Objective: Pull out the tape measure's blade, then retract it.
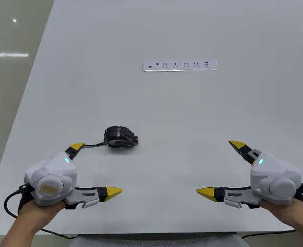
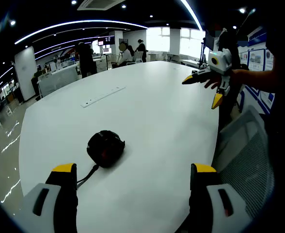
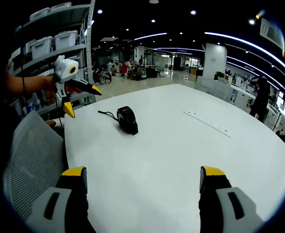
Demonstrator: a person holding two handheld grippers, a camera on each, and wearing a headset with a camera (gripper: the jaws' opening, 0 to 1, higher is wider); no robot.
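Head view has my left claw (image 1: 96, 169) over the near edge of the table (image 1: 192, 113), close to the near-left corner. My right claw (image 1: 219, 168) is over the same edge, well off to the right. Both are spread wide, their yellow tips far apart with nothing between them.

The tape measure (image 1: 119, 137) lies on the table left of the middle, closer to the near edge than to the far side. It is well apart from my right claw and nearer my left, though neither claw touches it. It is a compact black case, and its dark strap (image 1: 92, 145) trails along the surface toward my left claw's upper tip.

A white power strip (image 1: 180, 66) lies flat farther across the table, parallel to the near edge. In the left gripper view the case sits just ahead of my left-hand jaw, with the strap running back toward it.
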